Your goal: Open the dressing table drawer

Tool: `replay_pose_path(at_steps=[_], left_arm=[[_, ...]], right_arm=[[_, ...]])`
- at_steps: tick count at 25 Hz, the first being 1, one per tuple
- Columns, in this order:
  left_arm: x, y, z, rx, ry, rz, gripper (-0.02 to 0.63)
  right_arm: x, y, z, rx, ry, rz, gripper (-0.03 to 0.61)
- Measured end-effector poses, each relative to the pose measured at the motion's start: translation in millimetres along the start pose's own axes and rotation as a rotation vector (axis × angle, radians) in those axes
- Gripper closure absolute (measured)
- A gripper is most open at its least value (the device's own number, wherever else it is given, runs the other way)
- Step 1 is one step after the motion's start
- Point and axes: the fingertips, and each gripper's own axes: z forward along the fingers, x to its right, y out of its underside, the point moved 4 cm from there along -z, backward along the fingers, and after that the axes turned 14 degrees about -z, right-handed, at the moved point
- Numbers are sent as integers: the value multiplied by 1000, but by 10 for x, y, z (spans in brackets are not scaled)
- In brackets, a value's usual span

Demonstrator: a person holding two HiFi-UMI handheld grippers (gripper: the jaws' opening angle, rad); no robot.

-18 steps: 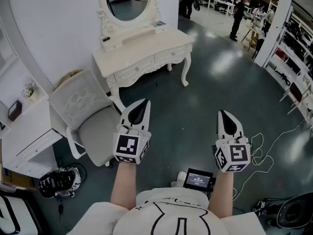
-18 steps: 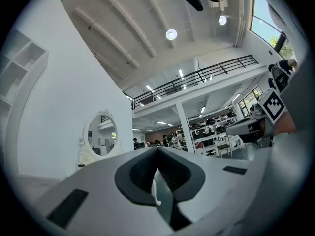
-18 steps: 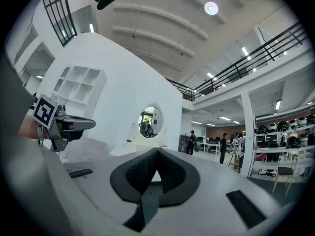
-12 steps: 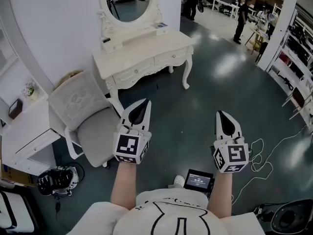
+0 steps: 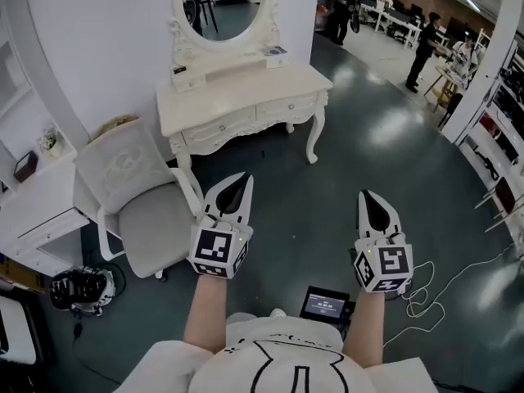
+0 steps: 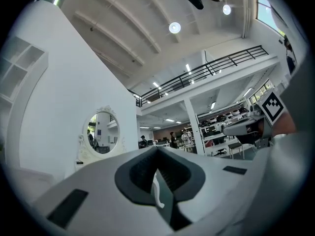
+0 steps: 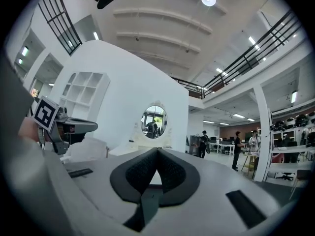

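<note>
Since a moment ago, the dressing table [image 5: 246, 84] has swung round to face the two tools more squarely, but it looks no nearer. Its left drawer [image 5: 217, 126] and right drawer [image 5: 286, 107] are both shut, well ahead of the tools and below the oval mirror [image 5: 225, 2]. A white chair [image 5: 143, 211] stands just left of the left tool [image 5: 242, 177]. The left tool and the right tool [image 5: 367, 196] are both pressed together and hold nothing. To do this well, I think the person should walk up close first. Then they should open one tool, clamp the drawer's handle and pull straight back.
</note>
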Motion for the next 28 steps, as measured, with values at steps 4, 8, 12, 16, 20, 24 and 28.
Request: replay_pose_path(at_steps=[4,8,12,16,20,24,28], left_arm=[[78,59,175,-6,-14,-5,600],[65,94,364,3,-25,-33,601],[-5,112,611,8,-28,-43,601],[-80,136,953,5,-13,-35,601],[-257,121,1339,18,-7,-51,601],[-468,95,1764,31,1,-64,600],[-708,60,2212,45,6,-77,601]], right_arm=[[139,119,91,19,-33,38,563],[233,210,206,29,-54,40,563],[341,271,405,30,-57,30,563],[520,330,664,37,-39,41,564],[638,366,1029,34,-40,30,565],[796,373,1425,38,-32,12,565],[928,379,1882,35,-33,-11,565]])
